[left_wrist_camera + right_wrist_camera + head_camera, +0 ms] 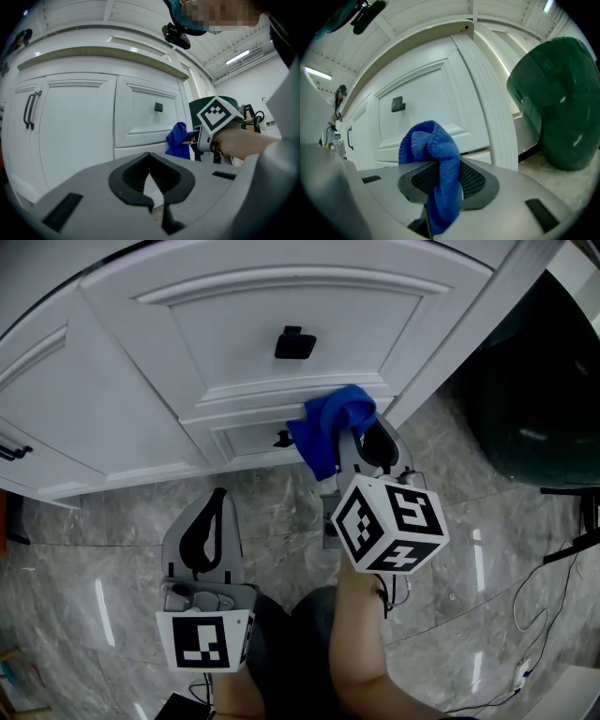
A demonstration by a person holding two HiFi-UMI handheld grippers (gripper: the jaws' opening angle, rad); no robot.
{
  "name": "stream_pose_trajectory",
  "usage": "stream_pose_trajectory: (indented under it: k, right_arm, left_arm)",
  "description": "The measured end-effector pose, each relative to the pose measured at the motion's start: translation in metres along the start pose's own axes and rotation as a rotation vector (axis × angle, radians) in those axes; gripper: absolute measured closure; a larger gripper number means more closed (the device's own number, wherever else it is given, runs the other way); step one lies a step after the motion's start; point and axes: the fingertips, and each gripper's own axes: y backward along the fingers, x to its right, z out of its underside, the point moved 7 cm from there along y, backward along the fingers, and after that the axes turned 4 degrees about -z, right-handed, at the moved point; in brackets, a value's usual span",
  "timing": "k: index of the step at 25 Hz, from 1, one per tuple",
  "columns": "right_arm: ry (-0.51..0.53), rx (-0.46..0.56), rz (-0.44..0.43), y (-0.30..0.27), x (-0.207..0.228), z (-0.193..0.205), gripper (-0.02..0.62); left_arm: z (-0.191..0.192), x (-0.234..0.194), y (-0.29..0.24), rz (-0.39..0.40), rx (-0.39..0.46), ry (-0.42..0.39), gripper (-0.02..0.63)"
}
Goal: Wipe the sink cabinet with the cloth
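Note:
The white sink cabinet (234, 324) fills the top of the head view, with a drawer front carrying a black square knob (294, 342). My right gripper (361, 442) is shut on a blue cloth (333, 426), held against the drawer's lower edge near the cabinet's right corner. In the right gripper view the cloth (436, 159) bunches up between the jaws, in front of the drawer panel (426, 112). My left gripper (208, 526) hangs lower left over the floor, jaws together and holding nothing. From the left gripper view, the cloth (178, 139) shows beside the right gripper's marker cube (216, 115).
Grey marble floor (469, 521) lies below the cabinet. A large dark green rounded object (555, 103) stands right of the cabinet. Black bar handles (30, 109) sit on the left cabinet door. Cables (539, 606) trail on the floor at right.

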Motion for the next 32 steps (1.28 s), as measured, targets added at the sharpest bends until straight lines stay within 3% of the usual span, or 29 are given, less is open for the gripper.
stream_pose_trajectory:
  k: [3, 11, 14, 18, 23, 32]
  right_arm:
    - [-0.012, 0.011, 0.018, 0.002, 0.006, -0.001, 0.479]
    - [-0.024, 0.029, 0.048, 0.005, 0.015, -0.002, 0.479]
    - [-0.028, 0.036, 0.060, 0.006, 0.019, -0.002, 0.479]
    - [-0.035, 0.046, 0.079, 0.008, 0.025, -0.003, 0.479]
    - [-0.044, 0.064, 0.101, 0.010, 0.034, -0.004, 0.479]
    - [-0.045, 0.079, 0.113, 0.010, 0.039, -0.004, 0.479]
  left_arm:
    - [0.001, 0.000, 0.000, -0.015, -0.011, 0.028, 0.606]
    - [0.002, 0.000, -0.001, -0.005, -0.010, 0.002, 0.606]
    - [0.002, 0.001, -0.001, -0.026, -0.017, 0.040, 0.606]
    - [0.001, 0.001, -0.002, 0.003, -0.006, -0.006, 0.606]
    - [0.002, 0.002, -0.001, -0.025, -0.022, 0.044, 0.606]
    - [0.003, 0.002, -0.004, 0.013, -0.007, -0.015, 0.606]
